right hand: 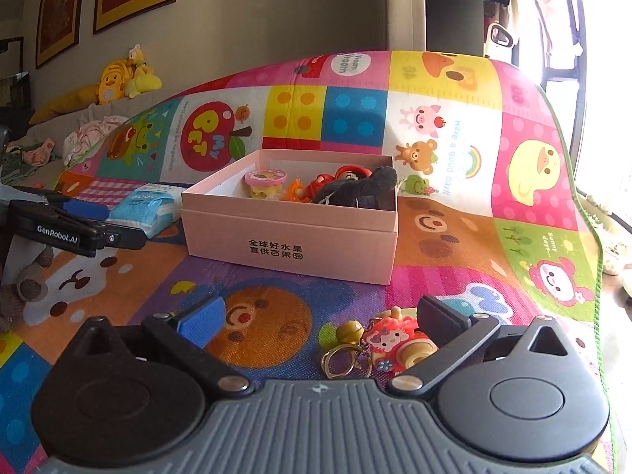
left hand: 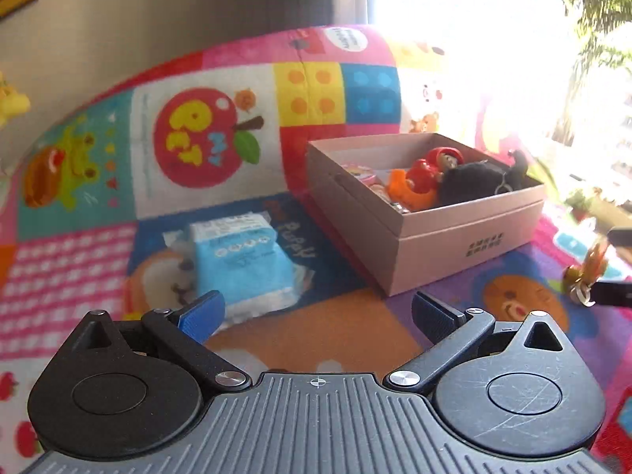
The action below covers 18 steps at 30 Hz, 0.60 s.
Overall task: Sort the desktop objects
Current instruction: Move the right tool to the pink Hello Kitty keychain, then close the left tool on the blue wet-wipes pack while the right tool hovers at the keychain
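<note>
Resting centre-frame on the play mat [right hand: 454, 237]: pink box [right hand: 292, 237] holding toys. Tissue pack [left hand: 245, 264] lower left, keychain [right hand: 389, 345] lower centre. Left hand-held gripper [left hand: 316, 314] and right hand-held gripper [right hand: 320, 322] both released.

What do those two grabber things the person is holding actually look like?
Both look alike. The left gripper and right gripper each have a ribbed grey body, two round black discs, black linkage arms with silver rivets, and blue-padded jaws. Seen from the right wrist camera, the left gripper's side reads GenRobot.AI in white.
</note>
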Tool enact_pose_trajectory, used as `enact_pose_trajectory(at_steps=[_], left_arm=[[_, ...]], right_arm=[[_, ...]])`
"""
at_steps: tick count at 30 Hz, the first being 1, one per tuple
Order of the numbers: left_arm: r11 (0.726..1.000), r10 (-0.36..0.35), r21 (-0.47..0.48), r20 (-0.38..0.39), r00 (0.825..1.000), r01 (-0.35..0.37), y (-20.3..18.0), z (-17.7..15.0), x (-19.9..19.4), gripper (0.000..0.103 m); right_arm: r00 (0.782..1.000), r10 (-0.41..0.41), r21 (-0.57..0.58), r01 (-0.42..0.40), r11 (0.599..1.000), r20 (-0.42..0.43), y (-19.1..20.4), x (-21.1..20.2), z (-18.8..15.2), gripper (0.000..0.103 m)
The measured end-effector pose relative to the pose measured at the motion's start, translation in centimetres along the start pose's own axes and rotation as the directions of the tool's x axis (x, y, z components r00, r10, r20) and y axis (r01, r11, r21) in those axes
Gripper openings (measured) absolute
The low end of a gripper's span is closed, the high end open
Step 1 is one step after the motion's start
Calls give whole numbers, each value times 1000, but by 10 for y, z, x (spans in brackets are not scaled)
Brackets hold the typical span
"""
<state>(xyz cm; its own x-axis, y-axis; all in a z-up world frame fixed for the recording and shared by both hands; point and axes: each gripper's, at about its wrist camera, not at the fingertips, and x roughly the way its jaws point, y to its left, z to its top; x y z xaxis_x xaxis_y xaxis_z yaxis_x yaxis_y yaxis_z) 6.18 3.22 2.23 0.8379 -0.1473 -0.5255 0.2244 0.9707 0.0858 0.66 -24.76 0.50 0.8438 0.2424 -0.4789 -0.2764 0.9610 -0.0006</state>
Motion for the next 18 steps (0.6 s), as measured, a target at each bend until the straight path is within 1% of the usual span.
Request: enact_pose_trajectory(at_steps=[1,2,4,5,7,10,12,13,14,16,18], left_arm=[[998,55,13,0,998,-55,-4,-1,-1,103],[996,90,10,-1,996,-90,-6,-2,-2,103],[993,106,-53,-10,994,-106,-1,1,2,103],[988,113,-103,-27,993,-116,4,7,10,103],[970,152,-183,-61,986,-161,13,19,28,103],[946,200,-240,-99,975,-218,23,30,56,103],[936,208,-260,-129,970,-236,29,30,71,103],[935,207,-266,-137,969,-237,31,28,75,100],[934,206,-266,-145,968,-239,31,27,77,86],[939,183,-262,-166,969,-222,31,24,79,68],[943,193,-241,-160,968,-228,29,22,74,65]], right_arm=[[1000,0,-2,0,1000,1,0,0,0,103],[1000,0,-6,0,1000,1,1,1,0,103],[1000,0,-19,0,1000,1,4,1,0,103],[1000,0,-26,0,1000,1,5,2,0,103],[1000,-3,-41,3,999,1,8,1,-1,103],[1000,-10,-35,10,999,1,7,0,-1,103],[1000,-12,-26,12,1000,2,6,0,-2,103],[1000,-12,-25,12,1000,2,6,0,-2,103],[1000,-12,-28,12,1000,2,6,0,-2,103],[1000,-8,-42,9,999,5,9,0,-2,103],[1000,-8,-53,9,999,6,10,0,-2,103]])
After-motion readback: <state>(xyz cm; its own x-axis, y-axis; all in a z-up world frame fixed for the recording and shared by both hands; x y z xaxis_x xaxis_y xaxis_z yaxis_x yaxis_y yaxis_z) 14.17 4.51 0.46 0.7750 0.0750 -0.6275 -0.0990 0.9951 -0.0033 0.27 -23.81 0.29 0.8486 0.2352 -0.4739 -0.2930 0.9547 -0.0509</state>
